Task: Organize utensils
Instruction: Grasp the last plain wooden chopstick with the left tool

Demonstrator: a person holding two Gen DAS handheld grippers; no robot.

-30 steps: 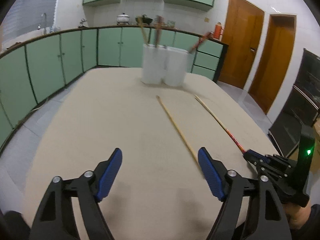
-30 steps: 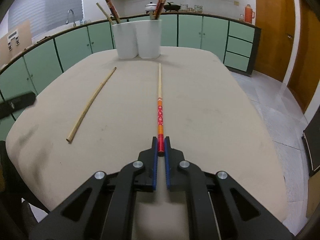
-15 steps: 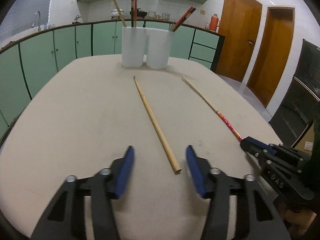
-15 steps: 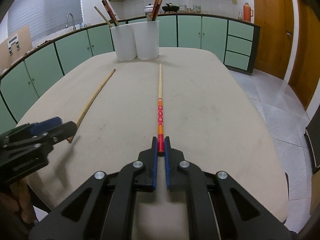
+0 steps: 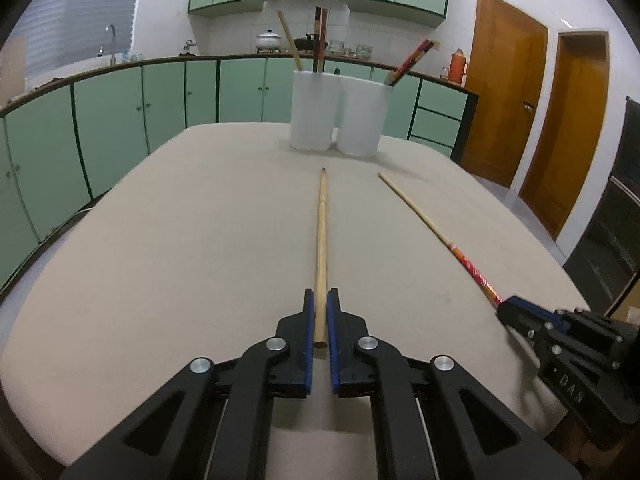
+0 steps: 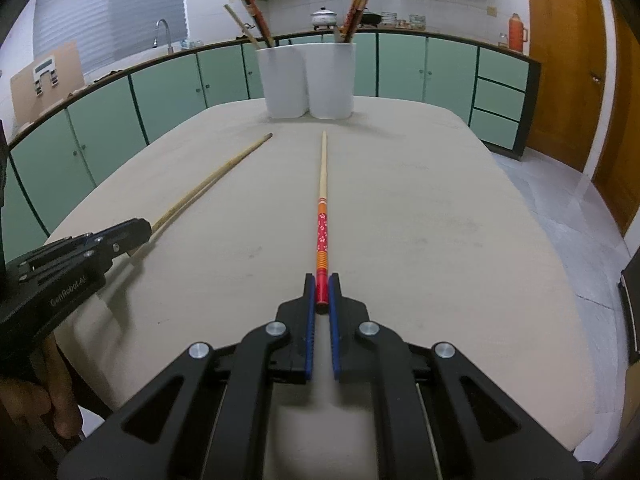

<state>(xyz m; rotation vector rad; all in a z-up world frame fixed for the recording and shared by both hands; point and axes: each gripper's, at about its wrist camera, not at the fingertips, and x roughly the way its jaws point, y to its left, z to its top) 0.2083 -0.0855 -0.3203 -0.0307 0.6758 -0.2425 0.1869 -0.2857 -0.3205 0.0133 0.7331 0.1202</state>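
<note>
Both grippers were busy with a chopstick each. The left gripper (image 5: 320, 304) had its blue pads clenched around the thick end of the plain wooden chopstick (image 5: 321, 232), which pointed straight ahead across the beige table (image 5: 180, 240) toward the two white holders (image 5: 336, 116). The right gripper (image 6: 321, 288) was clamped the same way on the red patterned chopstick (image 6: 322, 216), pinching its red butt end. It's hard to say whether either stick was fully resting on the table or lifted slightly, though the shadow under the plain one in the right wrist view hinted at a small gap.

The holders stood side by side, touching, at the far end of the table, each already with a few chopsticks (image 6: 356, 8) leaning out. Nothing sat between the stick tips and the holders. Behind them ran green cabinets (image 5: 120, 120), a counter with a white pot (image 6: 323, 16) and an orange thermos (image 6: 516, 32), and wooden doors (image 5: 508, 100) off to the right.
</note>
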